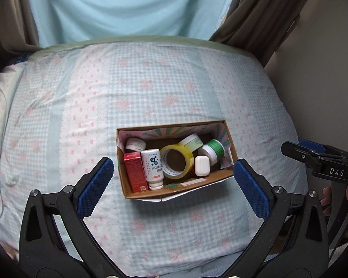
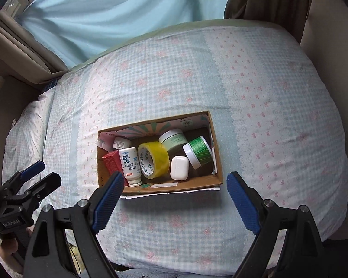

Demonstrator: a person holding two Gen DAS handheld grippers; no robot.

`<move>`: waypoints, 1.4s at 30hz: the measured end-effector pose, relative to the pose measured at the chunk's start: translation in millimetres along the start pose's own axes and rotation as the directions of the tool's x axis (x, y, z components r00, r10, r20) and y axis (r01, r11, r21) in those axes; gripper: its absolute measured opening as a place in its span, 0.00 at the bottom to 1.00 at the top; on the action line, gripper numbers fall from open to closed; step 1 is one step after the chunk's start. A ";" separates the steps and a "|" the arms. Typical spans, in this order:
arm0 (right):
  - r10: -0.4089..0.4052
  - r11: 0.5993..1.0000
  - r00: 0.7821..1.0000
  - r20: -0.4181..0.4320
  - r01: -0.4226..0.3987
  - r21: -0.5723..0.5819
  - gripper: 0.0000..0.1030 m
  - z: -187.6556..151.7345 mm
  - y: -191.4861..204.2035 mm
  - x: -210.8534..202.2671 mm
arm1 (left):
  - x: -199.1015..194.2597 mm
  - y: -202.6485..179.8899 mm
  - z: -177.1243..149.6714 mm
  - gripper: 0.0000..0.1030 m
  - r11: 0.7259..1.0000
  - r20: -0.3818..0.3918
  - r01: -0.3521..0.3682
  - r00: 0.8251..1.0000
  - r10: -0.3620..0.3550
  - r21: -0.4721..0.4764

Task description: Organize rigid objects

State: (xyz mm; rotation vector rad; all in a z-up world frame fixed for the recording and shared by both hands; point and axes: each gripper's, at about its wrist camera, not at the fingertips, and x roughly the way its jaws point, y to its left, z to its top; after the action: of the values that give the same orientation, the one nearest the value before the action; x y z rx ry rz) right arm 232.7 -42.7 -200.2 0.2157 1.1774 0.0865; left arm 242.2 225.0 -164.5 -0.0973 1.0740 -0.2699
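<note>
Brown cardboard box (image 1: 177, 186) sat on the bed (image 1: 150, 88), towards its near edge, holding every item in sight: a red carton (image 1: 135, 172), a white bottle (image 1: 153, 165), a yellow tape roll (image 1: 176, 161), a white earbud case (image 1: 201, 165) and three jars. None lay loose on the quilt. Both the left claw (image 1: 173, 178) and the right claw (image 2: 175, 193) hung released and empty above the box's near wall. The sorting looked finished or not yet begun; any next move would call for reaching down into the box.
</note>
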 end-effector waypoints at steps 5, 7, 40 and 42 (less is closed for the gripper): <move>-0.064 0.997 0.974 0.218 0.070 -0.018 0.85 2.7 2.5 -94.4 | -95.1 -21.5 14.4 1.00 1.000 0.222 -0.025 0.975 0.024 0.005; -0.074 0.996 0.952 0.299 0.082 -0.016 0.85 -0.6 3.0 -128.4 | -127.4 -35.6 13.6 1.00 0.999 0.303 -0.048 0.952 0.040 0.018; -0.035 0.981 0.800 0.599 0.143 -0.133 0.85 -67.9 -36.5 -252.6 | -220.3 -160.2 -52.7 1.00 0.980 0.555 -0.195 0.812 0.183 -0.037; -0.037 0.981 0.799 0.601 0.145 -0.133 0.85 -68.2 -36.5 -253.3 | -220.3 -161.8 -53.7 1.00 0.980 0.555 -0.194 0.811 0.182 -0.038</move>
State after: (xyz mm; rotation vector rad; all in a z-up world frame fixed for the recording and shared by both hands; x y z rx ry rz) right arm 71.2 -115.5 -3.4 0.0219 0.5378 0.0295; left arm 68.8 130.3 31.9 -0.0448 0.4876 -0.0601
